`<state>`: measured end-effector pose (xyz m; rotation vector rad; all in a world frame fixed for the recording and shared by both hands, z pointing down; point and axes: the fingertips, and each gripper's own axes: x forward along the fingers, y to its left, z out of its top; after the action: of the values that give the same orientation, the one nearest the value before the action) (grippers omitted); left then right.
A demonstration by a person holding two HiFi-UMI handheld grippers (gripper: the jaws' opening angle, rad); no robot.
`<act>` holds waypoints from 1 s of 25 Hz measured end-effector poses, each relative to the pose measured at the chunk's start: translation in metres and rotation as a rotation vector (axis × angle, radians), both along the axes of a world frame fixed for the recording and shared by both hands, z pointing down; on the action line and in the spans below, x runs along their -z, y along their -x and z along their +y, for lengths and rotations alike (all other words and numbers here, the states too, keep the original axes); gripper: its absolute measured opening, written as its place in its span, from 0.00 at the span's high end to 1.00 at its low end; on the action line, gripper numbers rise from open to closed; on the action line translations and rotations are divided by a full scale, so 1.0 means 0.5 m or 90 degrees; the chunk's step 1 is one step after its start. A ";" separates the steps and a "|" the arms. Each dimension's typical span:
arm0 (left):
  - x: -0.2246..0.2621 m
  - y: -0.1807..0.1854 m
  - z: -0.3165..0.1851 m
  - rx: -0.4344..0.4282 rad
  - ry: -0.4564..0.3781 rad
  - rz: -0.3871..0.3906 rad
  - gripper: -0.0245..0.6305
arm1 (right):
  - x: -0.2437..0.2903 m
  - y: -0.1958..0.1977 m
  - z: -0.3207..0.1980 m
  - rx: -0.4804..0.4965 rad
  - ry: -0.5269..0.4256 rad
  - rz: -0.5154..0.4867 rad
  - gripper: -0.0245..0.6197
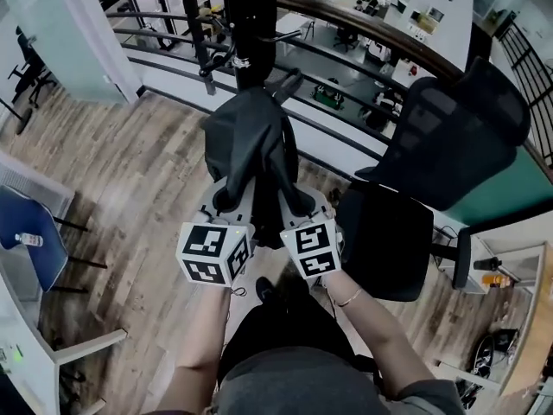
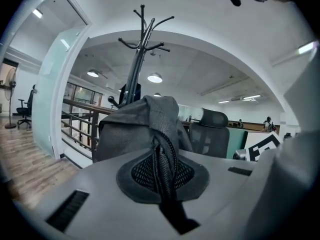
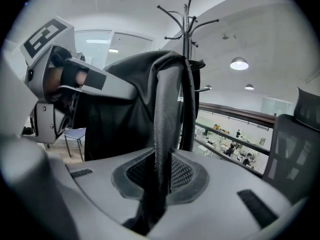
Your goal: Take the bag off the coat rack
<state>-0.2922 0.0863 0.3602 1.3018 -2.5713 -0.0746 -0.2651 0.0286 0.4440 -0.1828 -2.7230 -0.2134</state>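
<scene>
While both grippers pinch its straps, the bag (image 1: 251,145) hangs on the person's side of the rack (image 1: 250,24), below the rack's hooks (image 2: 145,26) and off them. The left gripper (image 2: 161,176) has its jaws nearly together, clamped on a mesh strap (image 2: 161,144). The right gripper (image 3: 159,181) stands just beside it, jaws a little wider, closed on a flat strap (image 3: 164,114) that runs up over the bag's top. Whether the bag touches the rack's pole cannot be told. A chair (image 1: 449,137) stands right of the rack, and a railing (image 1: 371,20) runs behind it.
</scene>
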 end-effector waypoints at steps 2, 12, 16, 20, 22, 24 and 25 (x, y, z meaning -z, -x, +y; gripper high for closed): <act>0.009 -0.014 -0.045 -0.031 -0.001 -0.008 0.92 | 0.009 -0.019 -0.042 -0.031 0.003 -0.006 0.89; 0.107 -0.090 -0.275 -0.143 -0.024 -0.053 0.92 | 0.103 -0.112 -0.257 -0.141 0.000 -0.054 0.89; 0.136 -0.138 -0.385 -0.193 -0.024 -0.065 0.92 | 0.130 -0.164 -0.359 -0.193 0.012 -0.070 0.89; 0.166 -0.182 -0.464 -0.242 -0.028 -0.079 0.92 | 0.157 -0.214 -0.431 -0.238 0.014 -0.088 0.89; 0.175 -0.216 -0.502 -0.266 -0.032 -0.086 0.92 | 0.165 -0.250 -0.467 -0.260 0.012 -0.095 0.89; 0.181 -0.257 -0.549 -0.294 -0.033 -0.092 0.92 | 0.168 -0.295 -0.512 -0.288 0.011 -0.099 0.89; 0.182 -0.279 -0.574 -0.310 -0.033 -0.093 0.92 | 0.168 -0.319 -0.535 -0.304 0.010 -0.101 0.89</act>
<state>-0.1527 -0.2006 0.2694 1.9763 -2.2970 0.0483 -0.1057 -0.2389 0.3599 0.4954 -2.8256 -0.0706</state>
